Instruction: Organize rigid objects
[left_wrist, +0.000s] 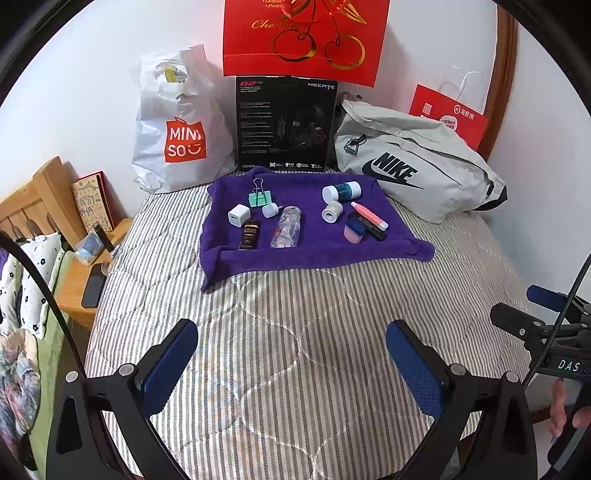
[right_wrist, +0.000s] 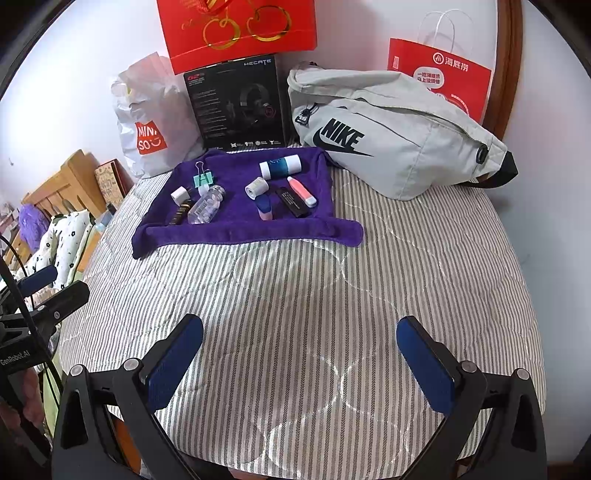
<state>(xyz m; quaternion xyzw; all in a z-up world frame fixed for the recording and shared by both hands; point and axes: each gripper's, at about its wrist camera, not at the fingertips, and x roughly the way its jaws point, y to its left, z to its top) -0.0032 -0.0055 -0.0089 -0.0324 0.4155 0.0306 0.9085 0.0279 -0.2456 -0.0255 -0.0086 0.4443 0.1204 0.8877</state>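
Both tongs, left gripper (left_wrist: 291, 354) and right gripper (right_wrist: 300, 350), are held released over the bed's near edge, while small items are kept grouped on the purple towel (left_wrist: 332, 251).

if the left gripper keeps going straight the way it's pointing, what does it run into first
Probably the striped bedspread, then the purple towel's near edge. The open left gripper points over bare bedding towards the clear bottle; depth is uncertain.
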